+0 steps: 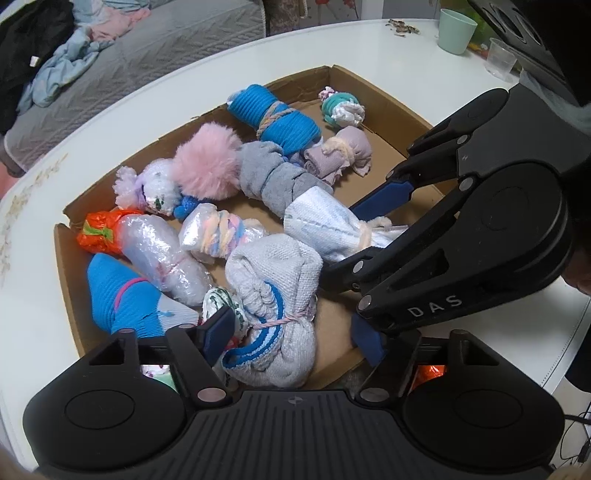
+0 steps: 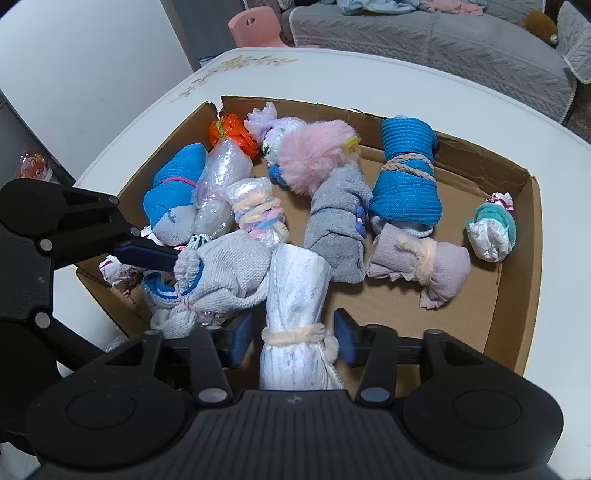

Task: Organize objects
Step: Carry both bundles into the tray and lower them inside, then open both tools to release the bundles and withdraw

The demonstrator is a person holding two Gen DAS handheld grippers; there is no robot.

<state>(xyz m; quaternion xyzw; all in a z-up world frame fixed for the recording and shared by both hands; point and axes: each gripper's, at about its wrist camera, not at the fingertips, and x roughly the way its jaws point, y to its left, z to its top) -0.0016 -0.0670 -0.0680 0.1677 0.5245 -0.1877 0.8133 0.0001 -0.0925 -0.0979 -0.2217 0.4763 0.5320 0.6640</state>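
A white tabletop [image 2: 406, 74] with a faint floral print at one edge carries a shallow cardboard tray [image 2: 524, 258]. Behind it stands a grey quilted sofa [image 2: 443, 37] with loose clothing on it. In the left wrist view a mint green cup [image 1: 457, 31] and a clear plastic cup [image 1: 500, 59] stand on the tabletop beyond the tray.

The tray holds tied fabric and plastic bundles:
- a ribbed blue roll [image 2: 406, 173] bound with braided yarn, near the far wall;
- a grey sock bundle [image 2: 338, 221] beside it, with a pink fluffy pompom [image 2: 317, 158] at its far end;
- a mauve bundle [image 2: 417, 262] tied with pale yarn, just in front of the blue roll;
- a small teal-and-white bundle [image 2: 489, 229] near the right wall;
- an orange-topped clear plastic bundle [image 2: 225, 166] and a blue-and-grey sock [image 2: 173, 195] at the left side.

Left tongs [image 1: 291, 334]: jaws apart, straddling a pale grey knitted bundle [image 1: 273, 273] with blue stripes. The pads do not press on it; the bundle lies on the tray floor at the near left corner.

Right tongs [image 2: 291, 339]: jaws apart, one pad on each side of the tied neck of a white-and-blue cloth bundle [image 2: 295, 291]. A visible gap separates each pad from the cloth. The bundle rests in the tray at its near edge, leaning against the knitted bundle.
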